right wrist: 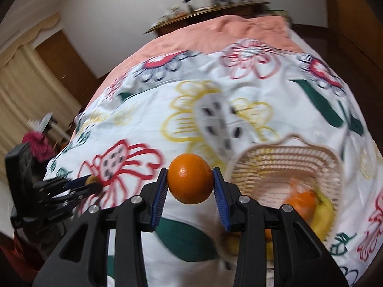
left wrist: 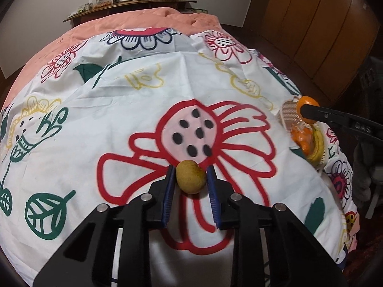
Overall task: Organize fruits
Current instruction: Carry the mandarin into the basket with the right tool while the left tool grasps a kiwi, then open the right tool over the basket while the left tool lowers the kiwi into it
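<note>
Your left gripper is clamped on a small brownish-green fruit, its blue pads pressing both sides, low over the red flower on the white floral sheet. Your right gripper grips an orange between its pads, just left of the woven basket. That basket holds a banana and another orange fruit. A pink blanket lies beyond the sheet.

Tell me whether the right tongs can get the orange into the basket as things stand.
Probably yes: the right tongs grip the orange just beside the basket, whose open top looks unblocked.
</note>
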